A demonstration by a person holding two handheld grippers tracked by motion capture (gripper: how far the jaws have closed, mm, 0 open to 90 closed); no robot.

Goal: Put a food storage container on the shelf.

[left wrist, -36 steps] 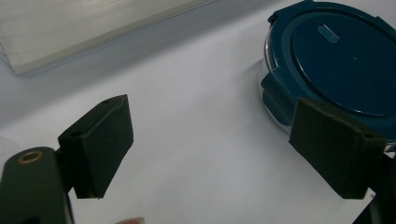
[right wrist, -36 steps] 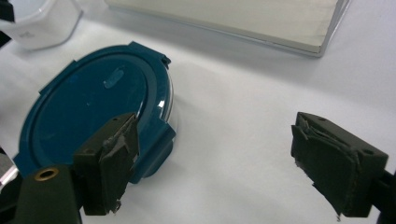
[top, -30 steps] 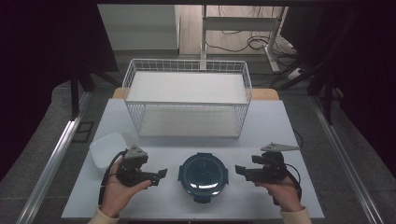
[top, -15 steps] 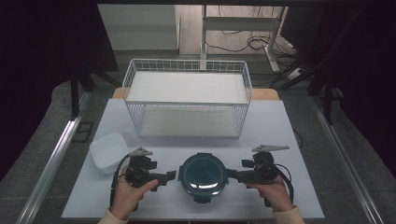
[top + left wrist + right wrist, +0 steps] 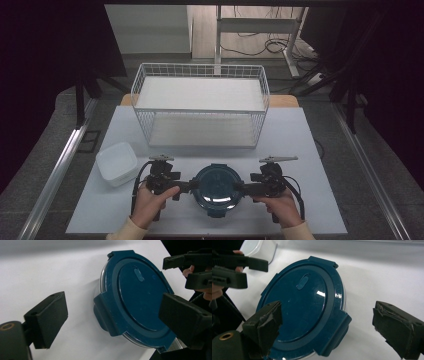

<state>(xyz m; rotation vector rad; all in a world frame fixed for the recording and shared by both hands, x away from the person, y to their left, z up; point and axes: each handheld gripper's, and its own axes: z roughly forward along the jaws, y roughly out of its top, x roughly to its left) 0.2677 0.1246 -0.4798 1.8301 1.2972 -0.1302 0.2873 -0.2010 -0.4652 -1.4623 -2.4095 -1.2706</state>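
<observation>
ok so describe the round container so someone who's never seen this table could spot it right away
Start at the wire basket at the back of the white table, then come straight toward the near edge. The container sits there between the two claws, round with a dark blue clip lid, unlike the square white tub to its left.

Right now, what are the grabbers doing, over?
Left gripper and right gripper open, flanking the round blue-lidded container. Lid latches shut. White tub off left, nothing blocking.

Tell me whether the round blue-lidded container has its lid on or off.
On. The blue lid sits flat over the clear container, and its side clip is folded down over the rim.
</observation>
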